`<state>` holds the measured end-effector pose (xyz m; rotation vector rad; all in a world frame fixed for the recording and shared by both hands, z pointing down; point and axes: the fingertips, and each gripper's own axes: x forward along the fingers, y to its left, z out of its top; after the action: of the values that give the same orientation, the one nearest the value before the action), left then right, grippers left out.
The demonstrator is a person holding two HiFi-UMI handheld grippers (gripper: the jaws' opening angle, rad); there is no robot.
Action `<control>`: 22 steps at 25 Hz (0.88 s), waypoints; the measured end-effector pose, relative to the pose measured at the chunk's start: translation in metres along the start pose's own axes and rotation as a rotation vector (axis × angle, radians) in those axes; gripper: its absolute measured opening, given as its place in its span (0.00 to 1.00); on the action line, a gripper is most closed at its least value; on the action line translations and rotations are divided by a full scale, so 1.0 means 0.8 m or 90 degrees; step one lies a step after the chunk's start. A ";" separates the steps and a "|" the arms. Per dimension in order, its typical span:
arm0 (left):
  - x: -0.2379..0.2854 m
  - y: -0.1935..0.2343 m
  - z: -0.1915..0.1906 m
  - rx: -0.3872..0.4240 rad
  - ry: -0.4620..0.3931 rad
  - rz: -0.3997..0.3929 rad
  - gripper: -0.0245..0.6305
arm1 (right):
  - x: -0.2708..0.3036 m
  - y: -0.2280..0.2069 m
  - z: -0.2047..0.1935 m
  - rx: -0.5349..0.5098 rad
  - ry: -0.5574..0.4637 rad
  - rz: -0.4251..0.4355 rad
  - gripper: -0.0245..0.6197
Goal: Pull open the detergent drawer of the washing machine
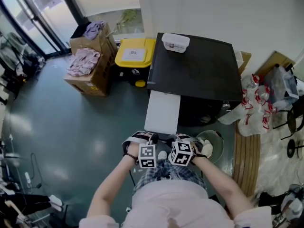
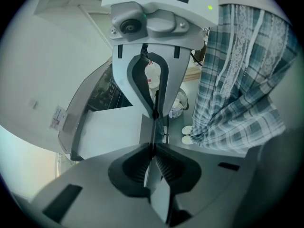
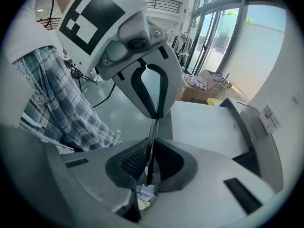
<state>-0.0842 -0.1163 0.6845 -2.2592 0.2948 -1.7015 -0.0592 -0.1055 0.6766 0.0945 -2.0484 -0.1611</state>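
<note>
Head view shows the washing machine [image 1: 192, 65] with its dark top standing against the white wall, and a small white box [image 1: 175, 42] on its far edge. From the front of the machine a white flat panel [image 1: 162, 112] sticks out toward the person. It looks like a drawer that is drawn out, but I cannot tell this for sure. The person holds both tools close to the body, just in front of this panel and not touching it. In the left gripper view the left gripper [image 2: 153, 148] has its jaws pressed together with nothing between them. The right gripper [image 3: 151, 151] is closed in the same way and also holds nothing. The two point at each other, tip close to tip. A yellow bin [image 1: 135, 53] stands left of the machine.
</note>
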 end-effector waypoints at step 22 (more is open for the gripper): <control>-0.010 0.014 0.021 -0.108 -0.098 -0.067 0.49 | -0.009 -0.011 0.005 0.115 -0.078 0.070 0.54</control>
<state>-0.0702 -0.1222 0.6689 -2.5545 0.2998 -1.5950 -0.0591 -0.1129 0.6673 0.0857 -2.1818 0.0899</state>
